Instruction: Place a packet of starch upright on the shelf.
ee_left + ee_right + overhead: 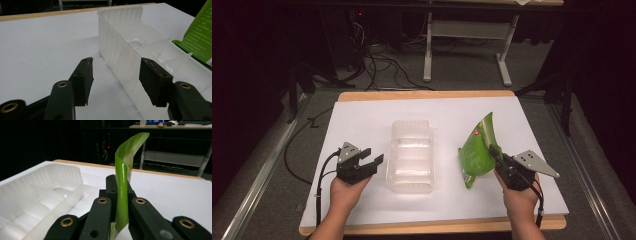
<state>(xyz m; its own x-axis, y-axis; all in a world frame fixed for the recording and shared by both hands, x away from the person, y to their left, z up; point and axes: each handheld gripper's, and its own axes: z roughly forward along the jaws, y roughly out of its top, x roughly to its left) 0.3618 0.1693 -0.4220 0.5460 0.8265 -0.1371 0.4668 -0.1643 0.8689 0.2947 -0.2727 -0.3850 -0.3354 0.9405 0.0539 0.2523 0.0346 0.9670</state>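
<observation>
R claw clenched on green pouch, lifted beside clear tray on counter. L claw released near tray wall. Steady tray w/ L, lower pouch in slowly.

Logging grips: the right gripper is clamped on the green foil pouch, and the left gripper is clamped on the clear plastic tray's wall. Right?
Not quite. The left gripper is open, its jaws astride the clear plastic tray's wall without pressing it, as the left gripper view shows. The right gripper is clamped on the green foil pouch.
</observation>
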